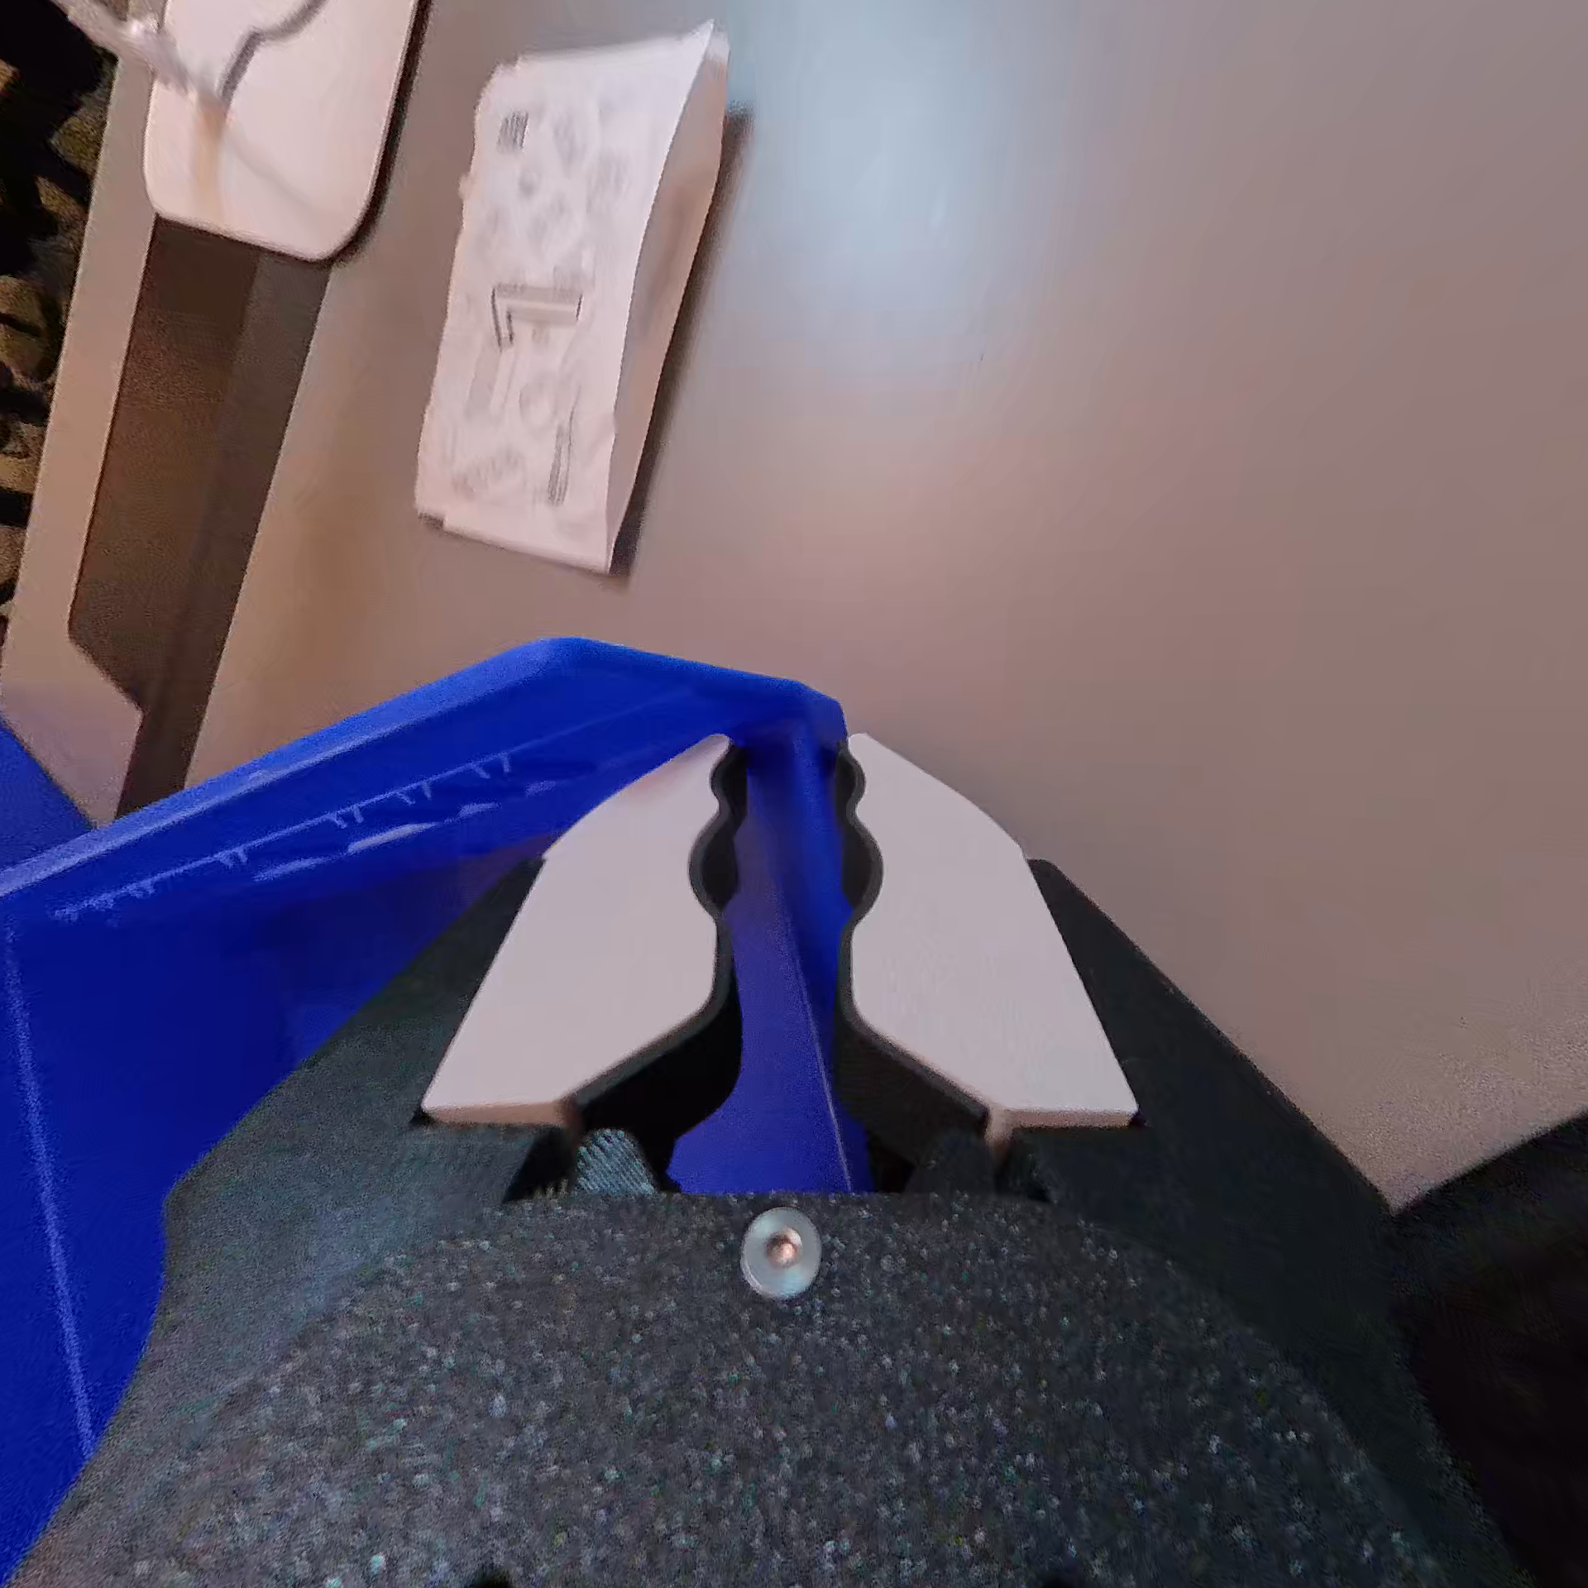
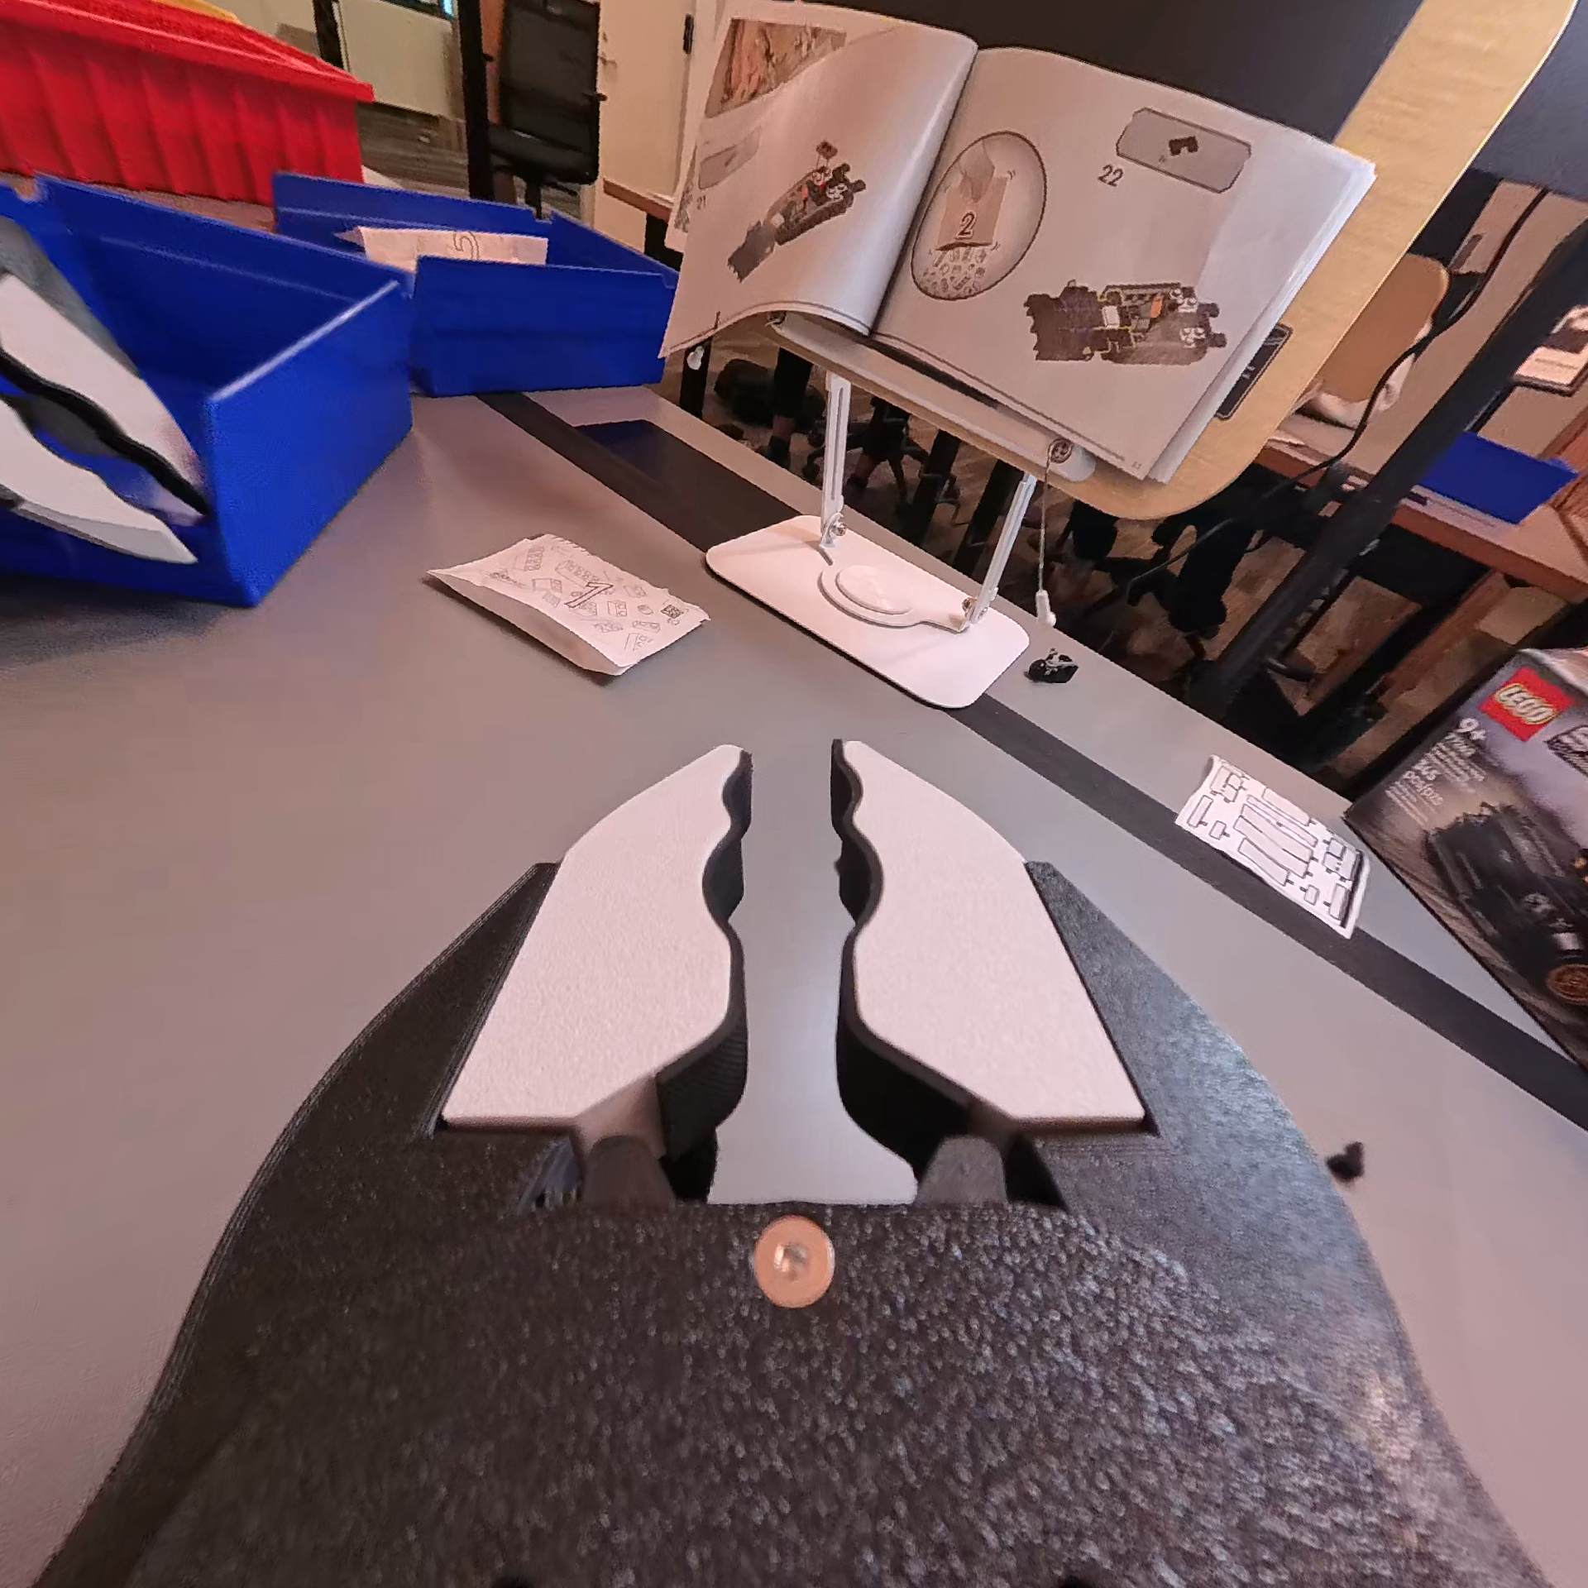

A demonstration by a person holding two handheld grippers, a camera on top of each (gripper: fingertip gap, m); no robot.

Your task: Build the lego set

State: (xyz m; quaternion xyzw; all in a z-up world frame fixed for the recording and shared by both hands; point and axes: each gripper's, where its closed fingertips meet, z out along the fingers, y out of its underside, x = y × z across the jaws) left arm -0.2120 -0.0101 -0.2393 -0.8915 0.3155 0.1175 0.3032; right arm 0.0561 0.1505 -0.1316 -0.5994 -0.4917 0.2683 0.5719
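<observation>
We see the left gripper (image 1: pixel 786 778) clamped on the corner wall of a blue bin (image 1: pixel 361 859) tilted above the grey table (image 1: pixel 1160 516), while the right gripper (image 2: pixel 790 778) hovers slightly parted and empty, short of the white paper bag (image 2: pixel 571 601).

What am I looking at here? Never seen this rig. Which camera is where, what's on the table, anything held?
Two handheld two-finger grippers, each with a camera looking along its fingers. The left wrist view shows the left gripper shut on the wall of a blue bin, with a white paper bag on the grey table beyond. The right wrist view shows the right gripper open and empty above the table. Ahead stand an instruction booklet on a white stand, a sticker sheet, a boxed building set, more blue bins and a red bin.
</observation>
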